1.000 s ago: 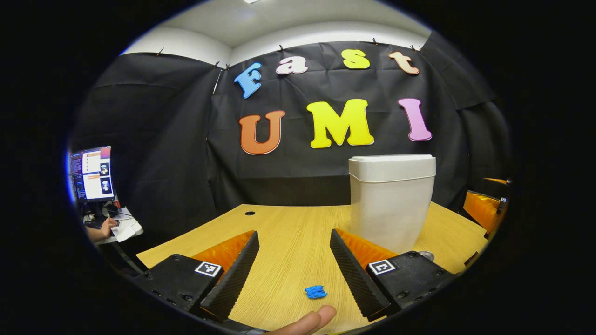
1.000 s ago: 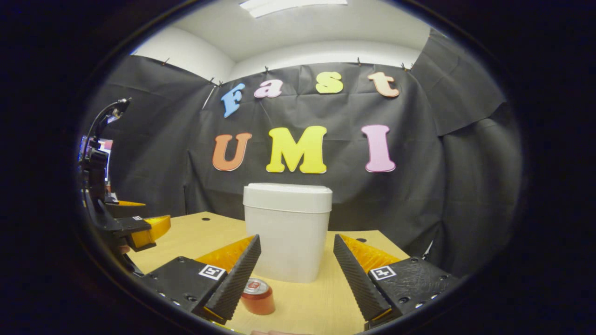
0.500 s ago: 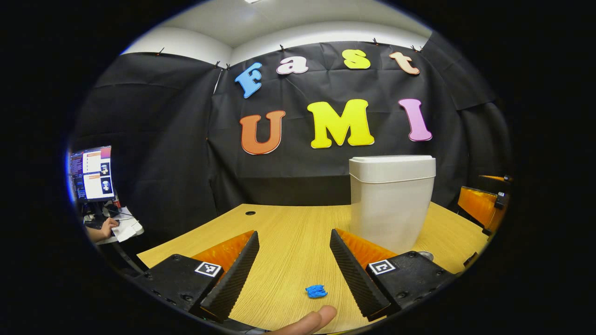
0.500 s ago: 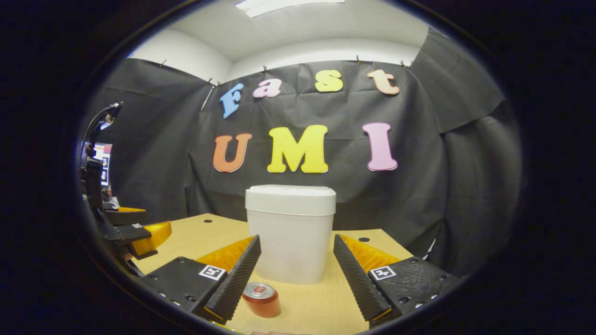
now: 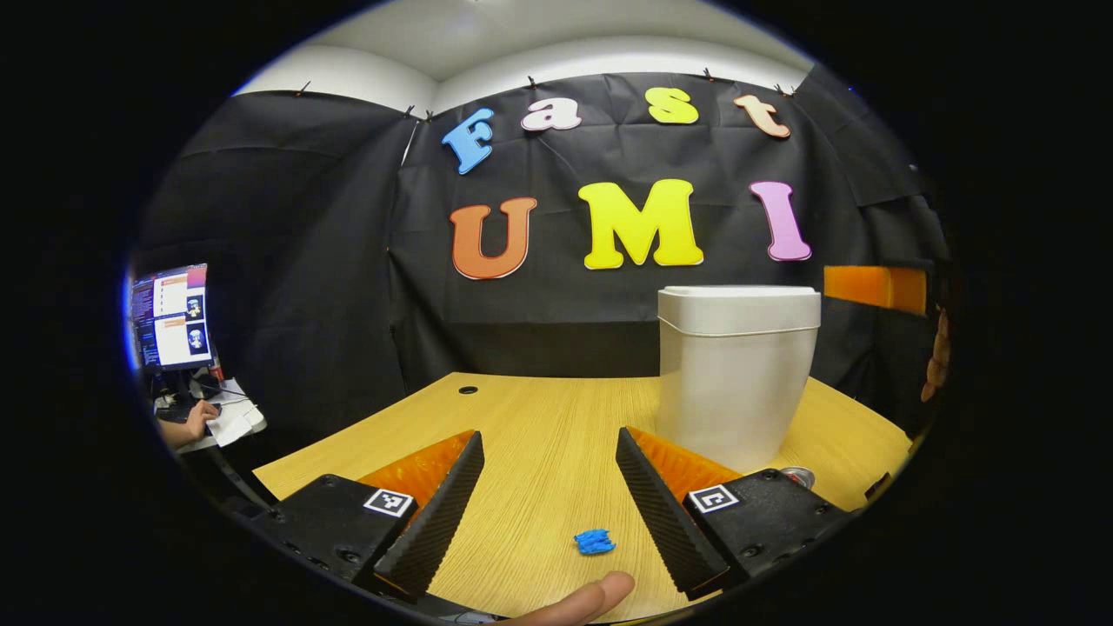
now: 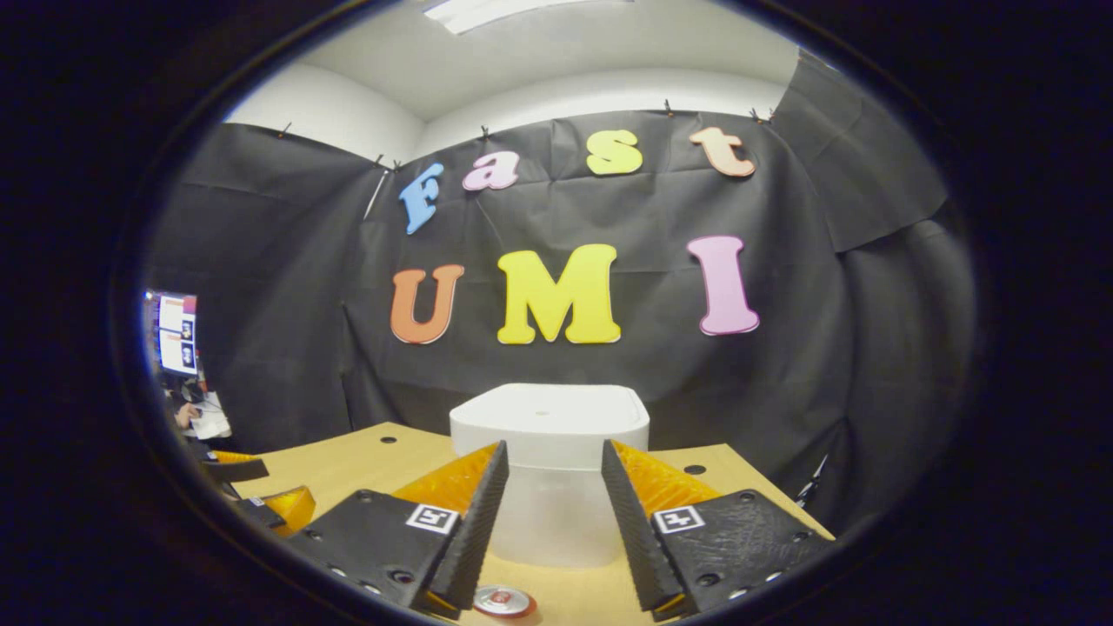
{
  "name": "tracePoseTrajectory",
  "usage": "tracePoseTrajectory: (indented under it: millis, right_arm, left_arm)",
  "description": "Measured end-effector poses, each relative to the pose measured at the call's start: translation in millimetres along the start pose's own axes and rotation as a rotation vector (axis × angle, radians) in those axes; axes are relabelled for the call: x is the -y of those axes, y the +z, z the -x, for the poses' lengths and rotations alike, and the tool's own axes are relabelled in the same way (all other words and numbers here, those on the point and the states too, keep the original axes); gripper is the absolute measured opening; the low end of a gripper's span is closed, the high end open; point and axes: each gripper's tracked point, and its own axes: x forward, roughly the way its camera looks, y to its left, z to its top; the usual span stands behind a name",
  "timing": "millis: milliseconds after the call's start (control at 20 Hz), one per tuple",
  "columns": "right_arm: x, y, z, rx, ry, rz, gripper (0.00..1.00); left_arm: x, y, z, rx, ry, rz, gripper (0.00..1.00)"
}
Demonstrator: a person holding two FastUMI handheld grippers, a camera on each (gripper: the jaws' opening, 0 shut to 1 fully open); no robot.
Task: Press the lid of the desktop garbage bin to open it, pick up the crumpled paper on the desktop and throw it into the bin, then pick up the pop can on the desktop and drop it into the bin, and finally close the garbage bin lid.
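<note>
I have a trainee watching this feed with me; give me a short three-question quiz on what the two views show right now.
1. True or false: the bin has its lid open.
2. Which item lies on the table between the left gripper's fingers? A) blue crumpled paper B) the can C) a cup
3. Fill in: the right gripper is open and raised near the level of the bin's ____.

Key: 1 false, the lid is closed. 2 A. 3 lid.
</note>
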Motion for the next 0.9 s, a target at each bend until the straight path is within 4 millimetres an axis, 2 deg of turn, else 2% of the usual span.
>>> tracePoseTrajectory:
  millis: [50, 150, 250, 300, 350, 400, 450, 500, 650, 900]
  right_arm:
    - [-3.1, 7.2, -8.4, -0.005, 0.004, -0.009, 0.56]
    - [-1.1, 21.0, -24.9, -0.020, -0.014, 0.000, 0.51]
    - [-3.3, 28.7, -43.3, -0.041, -0.017, 0.044, 0.34]
    - [-5.7, 31.5, -51.6, -0.049, -0.009, 0.049, 0.29]
    - [-9.1, 31.8, -58.7, -0.066, 0.004, 0.040, 0.20]
    - [-13.8, 28.9, -64.4, -0.093, 0.023, 0.022, 0.16]
    - [-19.2, 19.7, -76.3, -0.127, 0.030, 0.013, 0.07]
    - [-18.1, 20.9, -73.0, -0.147, 0.031, 0.015, 0.02]
    - [-23.4, 12.9, -81.0, -0.202, 0.038, 0.025, 0.00]
    - [-26.9, 4.6, -93.9, -0.259, 0.028, 0.032, 0.01]
  left_arm:
    - [-1.5, 2.1, 1.0, 0.007, 0.000, -0.001, 0.99]
    - [-1.9, 8.7, 3.3, 0.025, -0.003, -0.010, 0.99]
    - [-6.0, 11.4, 4.7, 0.036, 0.004, -0.010, 0.99]
    - [-6.5, 11.3, 4.6, 0.036, 0.003, -0.003, 0.99]
    - [-6.4, 10.7, 3.5, 0.033, 0.000, 0.003, 0.99]
    - [-7.2, 10.6, 3.8, 0.030, -0.001, 0.007, 0.99]
    - [-8.6, 11.3, 3.4, 0.029, -0.003, 0.004, 0.99]
    - [-12.0, 11.6, 2.5, 0.030, 0.002, 0.000, 0.99]
    - [-23.1, 14.0, 4.3, 0.035, 0.022, -0.003, 0.99]
    - [-20.8, 14.1, 3.0, 0.031, 0.003, 0.007, 0.99]
